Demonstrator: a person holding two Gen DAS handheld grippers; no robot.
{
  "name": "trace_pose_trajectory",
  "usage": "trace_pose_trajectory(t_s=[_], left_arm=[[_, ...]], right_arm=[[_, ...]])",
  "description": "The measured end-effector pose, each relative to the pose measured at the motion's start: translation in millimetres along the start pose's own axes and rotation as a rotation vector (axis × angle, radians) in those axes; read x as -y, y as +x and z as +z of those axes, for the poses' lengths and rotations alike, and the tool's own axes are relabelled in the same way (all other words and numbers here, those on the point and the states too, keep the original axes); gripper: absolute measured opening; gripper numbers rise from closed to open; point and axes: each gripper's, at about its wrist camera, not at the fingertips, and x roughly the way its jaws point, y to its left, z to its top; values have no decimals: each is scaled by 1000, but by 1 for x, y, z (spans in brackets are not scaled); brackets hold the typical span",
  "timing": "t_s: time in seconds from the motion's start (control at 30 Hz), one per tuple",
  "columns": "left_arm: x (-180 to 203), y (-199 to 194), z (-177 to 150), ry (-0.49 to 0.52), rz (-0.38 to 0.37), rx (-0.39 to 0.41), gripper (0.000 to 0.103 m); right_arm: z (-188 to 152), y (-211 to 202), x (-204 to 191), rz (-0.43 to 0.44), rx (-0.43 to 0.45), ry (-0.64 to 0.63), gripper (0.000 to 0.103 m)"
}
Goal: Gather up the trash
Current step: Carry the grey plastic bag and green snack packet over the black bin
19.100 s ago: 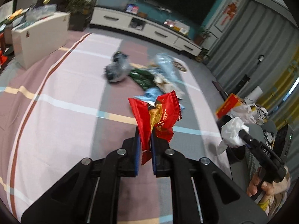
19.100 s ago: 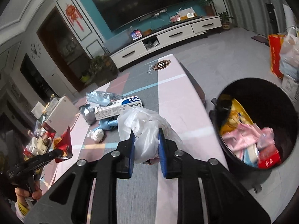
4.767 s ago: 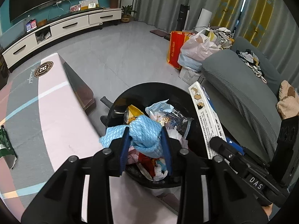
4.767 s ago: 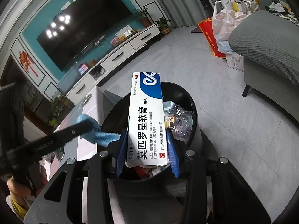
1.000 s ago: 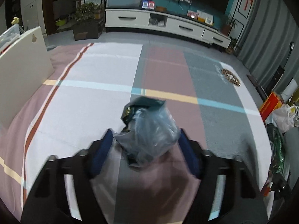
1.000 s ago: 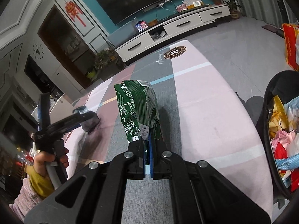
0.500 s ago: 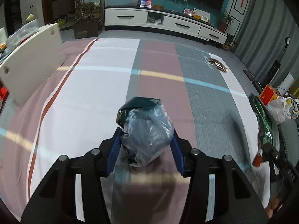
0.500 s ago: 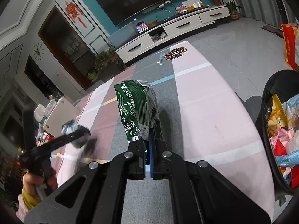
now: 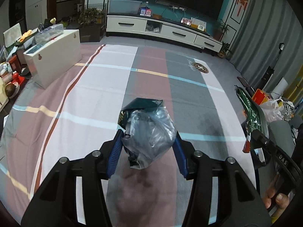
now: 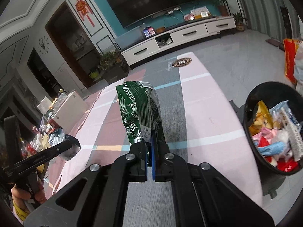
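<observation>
My left gripper point(image 9: 146, 145) is shut on a crumpled grey plastic bag point(image 9: 149, 132) with a dark green wrapper inside, held above the striped table point(image 9: 94, 87). It also shows at the left of the right wrist view point(image 10: 71, 148). My right gripper point(image 10: 149, 147) is shut on a green hazelnut wafer wrapper point(image 10: 140, 109), held upright over the table point(image 10: 204, 113). That wrapper also shows at the right of the left wrist view point(image 9: 252, 117). A black trash bin point(image 10: 248, 102), full of wrappers, stands off the table's right edge.
A white box point(image 9: 53, 56) stands on the table's far left edge, with clutter point(image 9: 9, 79) beside it. A white TV cabinet point(image 9: 162, 34) runs along the back wall. Bags point(image 9: 272, 106) lie on the floor at the right, beside a red bag point(image 10: 289, 60).
Both grippers have risen from the table with their loads. The left gripper drew back and up with the grey bag. The right gripper swung a little towards the bin.
</observation>
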Motion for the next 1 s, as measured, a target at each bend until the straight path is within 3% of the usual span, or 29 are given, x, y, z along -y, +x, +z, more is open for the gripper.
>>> trace_pose_trajectory(t_s=[0.43,1.0], left_arm=[[19,-57,-22,66,17,68,53],[44,-93,-33,136,-8,123,54]], right_arm=[[-8,-41,-27,6,25,-64,4],[-12,-82,-42,11,78,-107,4]])
